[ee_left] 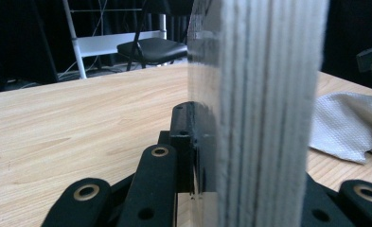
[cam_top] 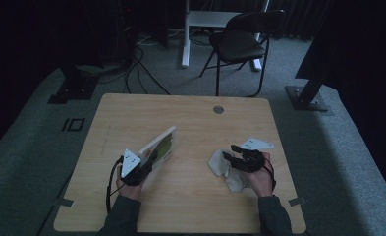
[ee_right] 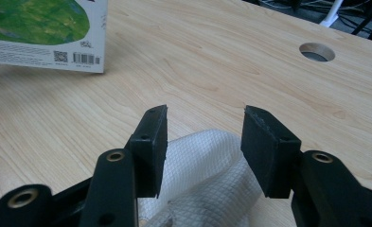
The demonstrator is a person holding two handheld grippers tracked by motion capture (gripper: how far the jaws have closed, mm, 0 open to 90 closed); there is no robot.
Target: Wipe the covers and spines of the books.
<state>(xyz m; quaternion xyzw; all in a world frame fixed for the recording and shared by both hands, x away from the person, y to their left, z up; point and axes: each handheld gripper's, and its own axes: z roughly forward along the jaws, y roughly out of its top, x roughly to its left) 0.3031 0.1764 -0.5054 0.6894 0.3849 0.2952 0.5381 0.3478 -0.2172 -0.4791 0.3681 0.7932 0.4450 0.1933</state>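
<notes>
A thick board book (cam_top: 159,145) with a green cover stands tilted on edge on the wooden table (cam_top: 190,115), left of centre. My left gripper (cam_top: 148,165) is shut on its near end. In the left gripper view the book's layered page edges (ee_left: 261,104) sit between the jaws of my left gripper (ee_left: 243,156). A crumpled white cloth (cam_top: 222,169) lies right of centre. My right gripper (cam_top: 231,151) hovers over the cloth, open. The right gripper view has my right gripper (ee_right: 205,142) with its jaws apart, nothing between them, and the cloth (ee_right: 198,177) just beneath.
A round cable hole (cam_top: 218,109) sits near the table's far edge. A dark folding chair (cam_top: 242,42) and a white desk frame (cam_top: 185,34) stand on the carpet beyond the table. Cables trail on the floor at the back left.
</notes>
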